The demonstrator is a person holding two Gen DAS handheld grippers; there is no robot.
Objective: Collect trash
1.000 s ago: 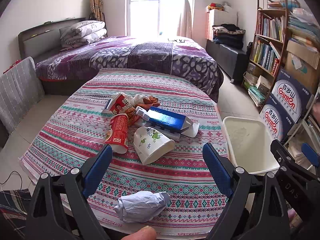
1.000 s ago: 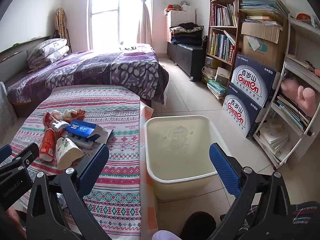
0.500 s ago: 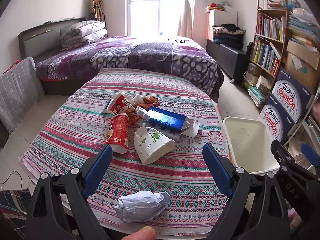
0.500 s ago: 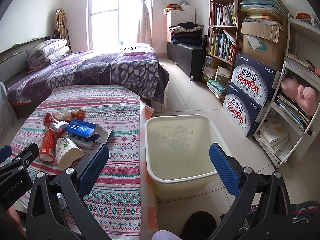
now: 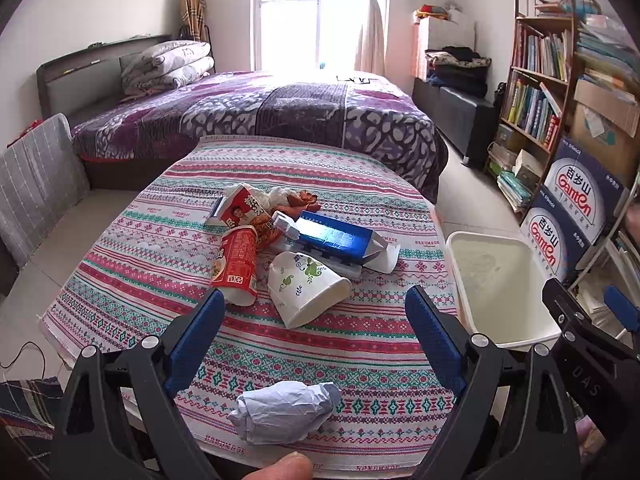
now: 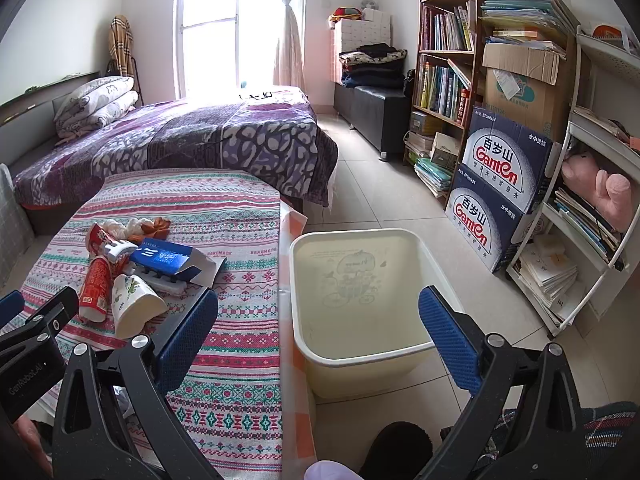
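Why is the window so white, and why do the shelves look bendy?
In both wrist views the window is washed out by daylight, so nothing outside shows. The fisheye lens curves the bookshelf near the right wrist view's edge, and dark corners ring both pictures. The table stays sharp.

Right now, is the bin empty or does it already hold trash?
Empty. The cream bin shows its bare inside in both views; the crumpled paper and paper cup lie on the table.

open bin (image 6: 360,354) beside table (image 6: 240,360), unobstructed.
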